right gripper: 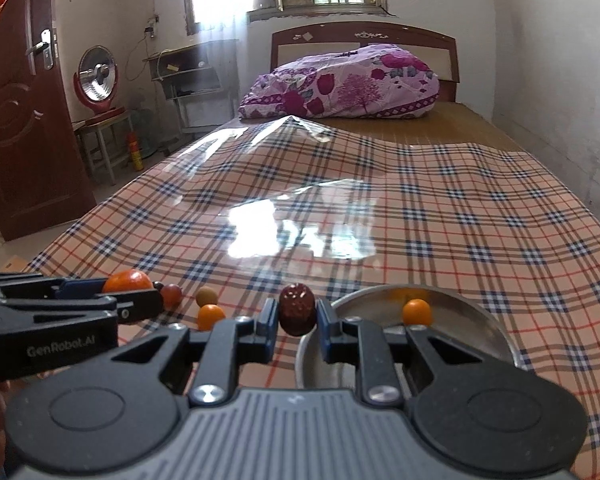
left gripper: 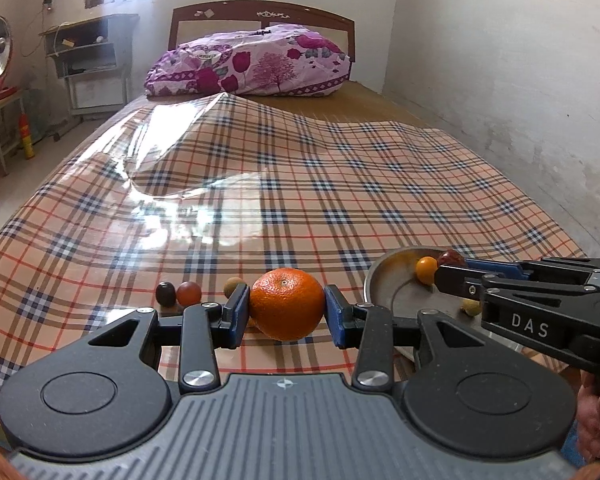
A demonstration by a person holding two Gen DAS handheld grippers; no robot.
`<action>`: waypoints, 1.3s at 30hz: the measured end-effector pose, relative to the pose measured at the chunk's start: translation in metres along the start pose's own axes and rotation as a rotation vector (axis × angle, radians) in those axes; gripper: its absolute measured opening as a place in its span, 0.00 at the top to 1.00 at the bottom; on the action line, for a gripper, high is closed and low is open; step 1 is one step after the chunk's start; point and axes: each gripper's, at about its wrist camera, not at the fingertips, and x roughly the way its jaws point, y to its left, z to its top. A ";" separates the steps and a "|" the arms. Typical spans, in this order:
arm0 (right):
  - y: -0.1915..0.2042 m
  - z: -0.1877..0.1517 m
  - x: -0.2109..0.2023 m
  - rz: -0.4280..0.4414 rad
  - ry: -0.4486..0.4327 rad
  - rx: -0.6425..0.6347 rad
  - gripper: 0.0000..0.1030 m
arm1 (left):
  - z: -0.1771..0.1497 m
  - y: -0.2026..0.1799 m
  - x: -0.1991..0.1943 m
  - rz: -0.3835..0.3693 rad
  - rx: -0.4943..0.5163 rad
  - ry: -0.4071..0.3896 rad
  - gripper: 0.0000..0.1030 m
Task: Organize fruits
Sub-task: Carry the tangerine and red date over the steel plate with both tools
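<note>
My left gripper (left gripper: 286, 312) is shut on a large orange (left gripper: 286, 304) just above the plaid cloth, left of the metal plate (left gripper: 392, 284). My right gripper (right gripper: 297, 314) is shut on a dark red jujube (right gripper: 297, 309) at the plate's (right gripper: 472, 320) left rim. A small kumquat (right gripper: 417, 312) lies in the plate; it also shows in the left wrist view (left gripper: 426, 270). Loose on the cloth are a dark fruit (left gripper: 165, 294), a reddish one (left gripper: 188, 294), a tan one (left gripper: 233, 286) and another kumquat (right gripper: 210, 316).
The plaid plastic cloth (left gripper: 300, 184) covers a bed and bulges into a ridge farther back. A purple floral quilt (left gripper: 256, 62) lies by the headboard. A wall runs along the right side. A heater (right gripper: 98, 80) and shelf stand left of the bed.
</note>
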 end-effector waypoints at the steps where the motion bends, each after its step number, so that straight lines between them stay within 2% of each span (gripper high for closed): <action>1: -0.002 -0.001 -0.001 -0.003 -0.001 0.003 0.79 | 0.000 -0.001 0.001 -0.001 0.002 0.001 0.54; 39: -0.077 -0.029 -0.014 -0.164 0.023 0.151 0.79 | -0.005 -0.049 0.024 -0.117 0.092 0.066 0.54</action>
